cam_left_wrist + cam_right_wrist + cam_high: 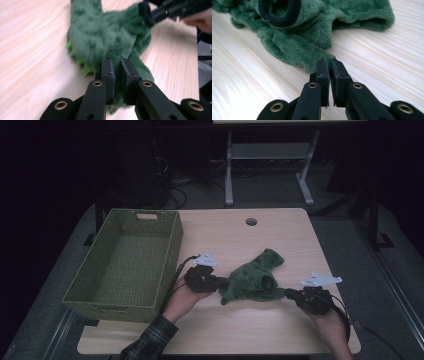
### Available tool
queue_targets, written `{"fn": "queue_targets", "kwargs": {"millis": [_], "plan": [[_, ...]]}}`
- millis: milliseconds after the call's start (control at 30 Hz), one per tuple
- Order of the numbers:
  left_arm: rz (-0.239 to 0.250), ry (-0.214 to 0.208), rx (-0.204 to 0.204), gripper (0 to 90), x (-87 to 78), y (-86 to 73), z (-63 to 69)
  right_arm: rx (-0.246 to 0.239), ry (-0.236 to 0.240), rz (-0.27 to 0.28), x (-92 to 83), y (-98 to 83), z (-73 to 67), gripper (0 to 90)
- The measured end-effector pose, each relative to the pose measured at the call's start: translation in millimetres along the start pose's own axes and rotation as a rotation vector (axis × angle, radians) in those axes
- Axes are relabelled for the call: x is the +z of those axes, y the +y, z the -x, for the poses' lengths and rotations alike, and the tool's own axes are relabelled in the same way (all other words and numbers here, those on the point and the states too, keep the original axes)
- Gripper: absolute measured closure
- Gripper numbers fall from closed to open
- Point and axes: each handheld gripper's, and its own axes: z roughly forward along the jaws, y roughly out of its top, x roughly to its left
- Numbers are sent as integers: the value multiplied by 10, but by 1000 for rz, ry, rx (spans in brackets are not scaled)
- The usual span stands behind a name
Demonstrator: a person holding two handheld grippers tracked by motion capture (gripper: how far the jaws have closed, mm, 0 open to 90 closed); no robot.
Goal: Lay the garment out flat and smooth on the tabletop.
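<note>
The green plush fleece garment (252, 277) lies on the pale wooden tabletop (240, 330), right of the woven green basket (125, 265). Left gripper (117, 66) and right gripper (330, 67) each clench an edge. Judged light, limp, compressible: grip hems firmly.

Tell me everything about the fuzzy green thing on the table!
The fuzzy green garment looks like soft plush, dark green, with a row of lighter green spikes and a dark ribbed cuff. It lies crumpled on the wooden table, right of the woven basket. The left gripper and right gripper each pinch an edge.
</note>
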Motion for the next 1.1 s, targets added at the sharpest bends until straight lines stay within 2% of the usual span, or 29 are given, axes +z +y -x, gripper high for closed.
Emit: {"fn": "queue_targets", "kwargs": {"millis": [100,233,300,400,500,567,633,700,800,933,1000,1100], "plan": [[-53,11,-10,822,22,-128,-17,9,-14,-14,-14,-33,46,856],[-64,21,-17,819,-8,-166,-11,8,-11,-15,-15,-40,50,855],[-49,40,-22,741,-46,-145,-5,7,-5,-18,-4,-40,41,853],[-16,51,-21,704,-138,-90,13,10,-1,-16,-3,-48,42,852],[28,45,-19,685,-220,-27,56,18,3,-15,-11,-50,38,851],[45,36,-1,659,-247,26,113,12,5,-14,-10,-50,33,851],[48,5,2,633,-225,54,180,9,7,-14,-7,-48,28,851],[30,-14,30,619,-164,59,250,6,9,-13,-8,-48,25,851],[-9,-41,49,619,-11,13,367,9,12,-15,-9,-53,19,851],[-79,-59,54,663,200,-114,436,10,18,-21,-12,-59,16,851],[-115,-53,54,709,273,-167,436,8,20,-19,-17,-60,18,851],[-191,2,90,797,330,-228,357,12,19,-19,-31,-64,18,853]]}}
